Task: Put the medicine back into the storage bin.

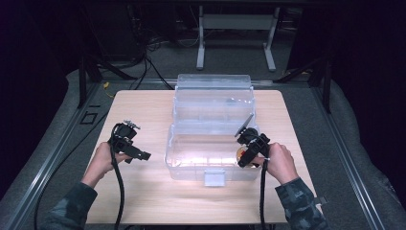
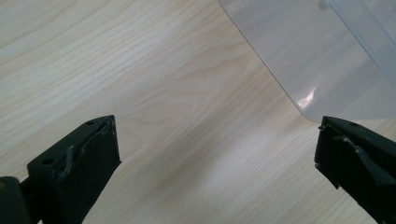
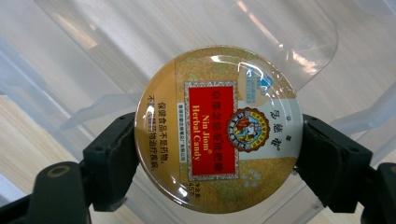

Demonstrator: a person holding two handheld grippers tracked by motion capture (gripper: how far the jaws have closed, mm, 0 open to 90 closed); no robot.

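Right gripper (image 3: 217,140), angled down over the clear plastic storage box (image 1: 191,165), clamps a round gold-and-red candy tin (image 3: 217,128); left gripper (image 2: 217,158), beside the box, stands wide open and empty.

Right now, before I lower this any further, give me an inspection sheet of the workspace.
Surface: light wood table, bare around the box.
Job's things: clear plastic box, lid open; round herbal candy tin held over its right end.
Clutter: nothing seen.
Grippers: right hand-held gripper clamped on the tin's edges; left hand-held gripper open, nothing between its jaws, over the table left of the box.
Cables: one black cable trails from each gripper toward the person.
Surroundings: dark room, grey floor, white desk frame behind.
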